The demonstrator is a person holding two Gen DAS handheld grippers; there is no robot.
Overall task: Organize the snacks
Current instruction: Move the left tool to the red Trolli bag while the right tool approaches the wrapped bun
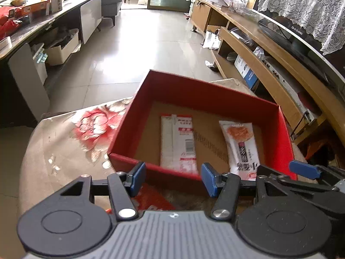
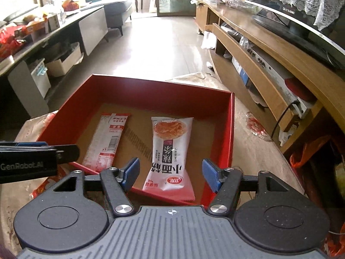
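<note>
A red box (image 1: 194, 90) (image 2: 151, 86) with a cardboard floor sits on a floral tablecloth. Inside lie two snack packets: a white and red one (image 1: 179, 144) (image 2: 105, 142) on the left, and a white noodle-snack packet (image 1: 241, 146) (image 2: 170, 153) on the right. My left gripper (image 1: 173, 179) is open and empty at the box's near wall. My right gripper (image 2: 170, 176) is open and empty just above the near end of the noodle packet. A red wrapper (image 1: 153, 198) lies on the cloth under the left gripper.
The cloth-covered table (image 1: 64, 146) has its edge at the left. A wooden TV cabinet (image 2: 269, 49) runs along the right. A dark counter with boxes and snacks (image 1: 32, 10) stands at the far left. Tiled floor lies beyond the box.
</note>
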